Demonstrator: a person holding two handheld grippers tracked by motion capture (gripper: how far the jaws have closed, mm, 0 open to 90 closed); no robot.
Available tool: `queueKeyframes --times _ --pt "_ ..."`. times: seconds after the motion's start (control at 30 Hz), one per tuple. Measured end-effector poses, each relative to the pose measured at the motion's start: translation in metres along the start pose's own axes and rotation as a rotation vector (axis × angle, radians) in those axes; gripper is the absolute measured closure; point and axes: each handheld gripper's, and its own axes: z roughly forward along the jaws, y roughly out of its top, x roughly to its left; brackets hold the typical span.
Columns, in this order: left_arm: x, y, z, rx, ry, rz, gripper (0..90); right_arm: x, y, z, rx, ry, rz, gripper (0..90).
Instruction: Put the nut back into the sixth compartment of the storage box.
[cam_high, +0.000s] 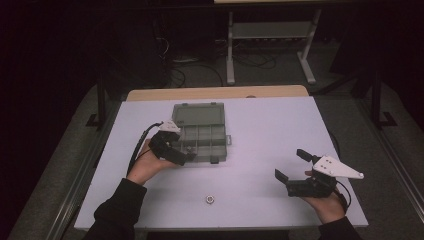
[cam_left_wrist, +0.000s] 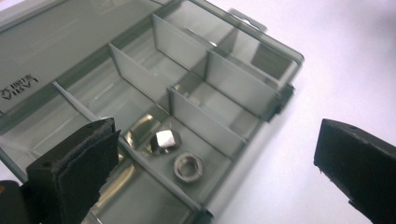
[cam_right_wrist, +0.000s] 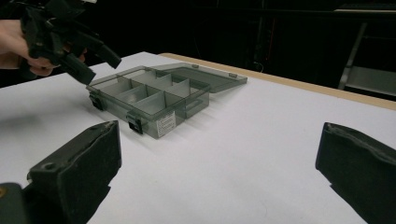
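My left hand-held gripper (cam_left_wrist: 210, 163) over near corner of grey organiser box (cam_left_wrist: 243, 88), jaws spread wide, nothing between them. Box lid (cam_high: 197, 113) open, lying flat behind compartments. Compartment just ahead of left jaw holds hex nut (cam_left_wrist: 164, 141) and washer (cam_left_wrist: 187, 166), nearly touching. Lid has embossed lettering, unreadable. White sticker (cam_right_wrist: 165, 124) on box front, text too small. My right hand-held gripper (cam_high: 291, 168) well apart from box, above white bench (cam_high: 270, 130), jaws wide, empty. Small metal ring (cam_high: 209, 199) on bench between my hands.

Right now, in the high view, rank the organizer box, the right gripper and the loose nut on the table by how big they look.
1. Organizer box, lid open: largest.
2. Right gripper: smaller, though it sits nearer the camera.
3. Loose nut: by far the smallest.
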Motion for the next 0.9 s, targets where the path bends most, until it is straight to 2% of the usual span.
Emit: queueKeyframes --times 0.17,0.2,0.27,0.33,0.57,0.8,0.9 --pt "-0.010 -0.003 -0.005 -0.015 -0.025 0.013 0.0 0.000 0.000 0.000 0.000 -0.002 0.001 0.0" --pt "-0.013 -0.004 -0.004 -0.022 -0.031 0.004 0.0 0.000 0.000 0.000 -0.002 -0.002 -0.003 0.0" --pt "-0.016 -0.003 -0.005 -0.015 -0.037 0.025 0.0 0.000 0.000 0.000 0.000 -0.002 0.001 0.0" --pt "-0.022 -0.003 -0.005 -0.028 -0.054 0.020 0.0 0.000 0.000 0.000 -0.001 -0.003 0.000 0.0" --pt "-0.041 -0.006 -0.002 -0.024 -0.099 0.068 0.0 -0.001 0.000 0.000 0.000 -0.003 -0.003 0.0" --pt "-0.056 -0.011 -0.001 -0.028 -0.140 0.093 0.0 0.000 0.000 0.000 -0.001 -0.002 -0.001 0.0" --pt "-0.062 -0.015 0.001 -0.010 -0.154 0.116 0.0 0.000 0.000 0.000 0.000 -0.001 -0.001 0.0"
